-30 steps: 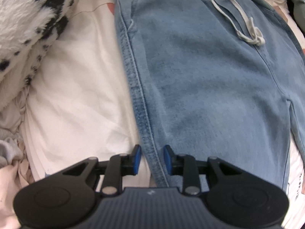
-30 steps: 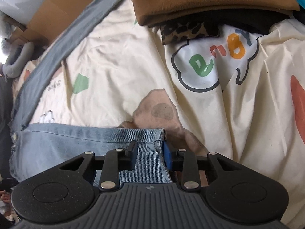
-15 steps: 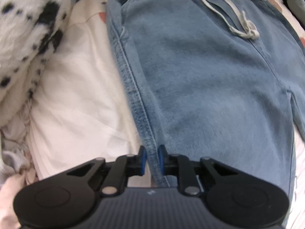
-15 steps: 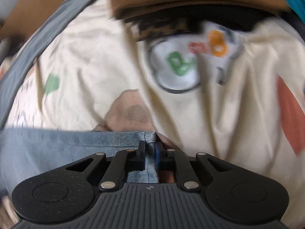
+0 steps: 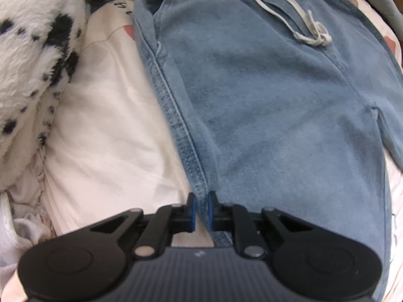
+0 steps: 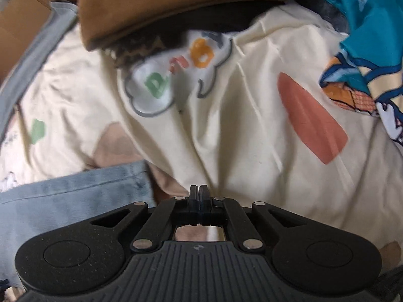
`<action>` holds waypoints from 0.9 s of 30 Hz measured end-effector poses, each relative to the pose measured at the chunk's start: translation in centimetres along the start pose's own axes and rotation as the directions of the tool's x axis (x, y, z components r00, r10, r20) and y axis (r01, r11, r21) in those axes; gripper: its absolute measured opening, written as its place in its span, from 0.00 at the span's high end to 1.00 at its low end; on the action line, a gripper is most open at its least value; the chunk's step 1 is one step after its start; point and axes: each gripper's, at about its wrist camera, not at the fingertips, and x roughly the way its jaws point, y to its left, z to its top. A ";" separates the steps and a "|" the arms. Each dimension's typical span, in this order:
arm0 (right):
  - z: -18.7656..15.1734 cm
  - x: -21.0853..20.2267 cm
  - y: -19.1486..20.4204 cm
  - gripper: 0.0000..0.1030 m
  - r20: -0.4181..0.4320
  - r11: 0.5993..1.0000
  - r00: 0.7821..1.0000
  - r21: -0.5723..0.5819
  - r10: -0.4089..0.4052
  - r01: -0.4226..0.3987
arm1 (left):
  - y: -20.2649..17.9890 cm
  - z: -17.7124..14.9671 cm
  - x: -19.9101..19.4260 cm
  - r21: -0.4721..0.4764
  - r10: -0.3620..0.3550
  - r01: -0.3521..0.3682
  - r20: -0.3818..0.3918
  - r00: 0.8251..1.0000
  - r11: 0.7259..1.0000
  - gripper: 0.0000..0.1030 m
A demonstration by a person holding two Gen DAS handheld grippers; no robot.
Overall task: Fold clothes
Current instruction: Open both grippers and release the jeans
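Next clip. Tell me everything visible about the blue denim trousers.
The denim trousers are light blue, soft washed denim with an elastic waistband at the far end and a knotted off-white drawstring. They lie flat, front up, on a cream printed sheet, with a stitched side seam. The left gripper is shut on that seam. A leg hem lies left of the right gripper, which is shut on nothing.

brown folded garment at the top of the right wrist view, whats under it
Under the brown folded garment a black layer and a leopard-print cloth edge stick out, all lying on the cream printed bedsheet. How far those layers run beneath is covered.
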 end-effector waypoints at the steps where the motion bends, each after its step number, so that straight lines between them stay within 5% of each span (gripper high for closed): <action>1: 0.1 -0.1 0.3 1.00 0.003 1.000 1.000 -0.010 0.015 -0.015 | -0.2 -0.2 0.1 0.011 0.006 -0.006 -0.003 1.000 1.000 0.90; 6: 0.0 -0.2 3.3 0.91 0.000 0.992 0.998 -0.107 0.069 -0.069 | -1.9 0.5 -0.7 0.104 0.051 -0.045 -0.050 0.997 0.994 0.83; 10: -0.7 -0.4 6.6 0.60 0.028 0.973 0.998 -0.226 0.053 -0.045 | -2.2 1.4 -3.9 0.104 0.047 -0.045 -0.009 0.999 0.993 0.78; 14: -1.4 -0.2 8.3 0.58 0.025 0.958 0.999 -0.286 0.048 -0.039 | 0.9 3.2 -5.3 0.116 0.012 -0.016 0.036 0.999 0.993 0.76; 27: -4.0 0.9 11.6 0.53 -0.010 0.902 0.999 -0.430 0.033 -0.034 | -4.5 8.2 -1.8 0.046 -0.074 0.068 0.127 0.989 0.997 0.77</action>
